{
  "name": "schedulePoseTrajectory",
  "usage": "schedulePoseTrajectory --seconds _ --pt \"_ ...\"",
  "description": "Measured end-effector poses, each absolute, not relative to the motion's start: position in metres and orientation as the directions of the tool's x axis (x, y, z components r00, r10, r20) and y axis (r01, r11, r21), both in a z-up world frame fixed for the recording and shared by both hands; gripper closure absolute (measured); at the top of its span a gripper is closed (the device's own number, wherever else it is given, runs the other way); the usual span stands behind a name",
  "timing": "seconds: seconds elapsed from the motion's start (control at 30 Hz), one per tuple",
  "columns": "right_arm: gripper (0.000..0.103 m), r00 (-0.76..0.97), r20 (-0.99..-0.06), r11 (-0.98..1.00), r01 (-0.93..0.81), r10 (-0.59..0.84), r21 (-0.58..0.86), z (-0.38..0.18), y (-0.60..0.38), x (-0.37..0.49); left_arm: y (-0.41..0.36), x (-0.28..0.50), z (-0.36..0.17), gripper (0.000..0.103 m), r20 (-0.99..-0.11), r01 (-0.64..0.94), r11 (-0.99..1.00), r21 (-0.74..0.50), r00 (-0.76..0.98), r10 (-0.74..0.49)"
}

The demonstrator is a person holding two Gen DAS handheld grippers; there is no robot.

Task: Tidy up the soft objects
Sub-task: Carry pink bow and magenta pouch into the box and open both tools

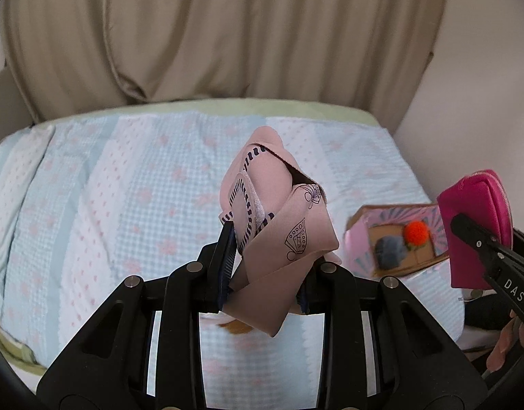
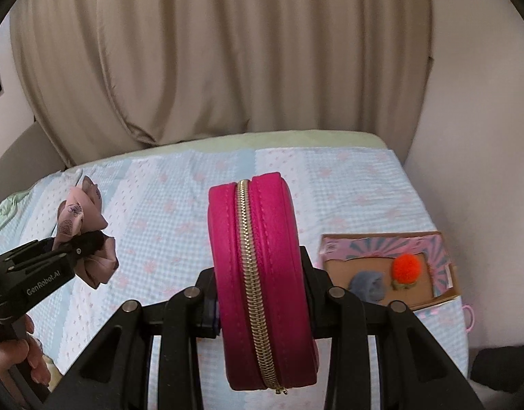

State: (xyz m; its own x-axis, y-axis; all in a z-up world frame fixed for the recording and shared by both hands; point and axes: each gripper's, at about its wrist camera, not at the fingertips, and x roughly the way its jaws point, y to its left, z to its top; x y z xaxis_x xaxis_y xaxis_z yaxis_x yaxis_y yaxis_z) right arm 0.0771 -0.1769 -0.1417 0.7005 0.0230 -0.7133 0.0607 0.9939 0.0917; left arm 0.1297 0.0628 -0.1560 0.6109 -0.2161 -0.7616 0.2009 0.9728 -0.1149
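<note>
My left gripper point(image 1: 265, 239) is shut on a pink patterned cloth point(image 1: 279, 218) and holds it above the bed; the cloth also shows at the left of the right wrist view point(image 2: 84, 235). My right gripper point(image 2: 262, 273) is shut on a magenta zip pouch point(image 2: 262, 273), held edge-up with its gold zip facing the camera; the pouch shows at the right of the left wrist view point(image 1: 473, 225). A pink cardboard box point(image 2: 443, 249) lies on the bed at the right and holds an orange pom-pom point(image 2: 406, 267) and a grey fluffy ball point(image 2: 367, 285).
The bed has a light blue and white checked cover point(image 1: 125, 205) with pink flowers. Beige curtains point(image 1: 227, 34) hang behind it and a wall point(image 2: 467, 136) stands at the right. A green cloth point(image 2: 3, 210) lies at the far left edge.
</note>
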Motion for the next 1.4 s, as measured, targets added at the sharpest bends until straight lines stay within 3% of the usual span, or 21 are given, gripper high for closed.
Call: schedulePoseTrajectory --seconds 0.27,0.6,0.93,1.4 --pt "0.071 0.716 -0.698 0.990 0.110 -0.015 0.092 -0.122 -0.264 0.067 -0.022 0.115 -0.120 0.076 -0.714 0.249 0.960 -0.126 0.650 -0.262" --pt "0.071 0.678 -0.733 0.980 0.181 -0.062 0.085 -0.139 -0.382 0.074 -0.154 0.125 -0.134 0.076 -0.734 0.316 0.935 -0.159 0.596 -0.326" --pt "0.071 0.581 -0.813 0.977 0.199 -0.052 0.079 -0.202 -0.468 0.115 -0.284 0.155 -0.206 0.076 -0.818 0.341 0.918 -0.203 0.456 -0.350" --pt "0.071 0.425 -0.905 0.972 0.220 -0.020 0.081 -0.319 -0.518 0.172 -0.367 0.200 -0.357 0.076 -0.943 0.328 0.930 -0.167 0.221 -0.247"
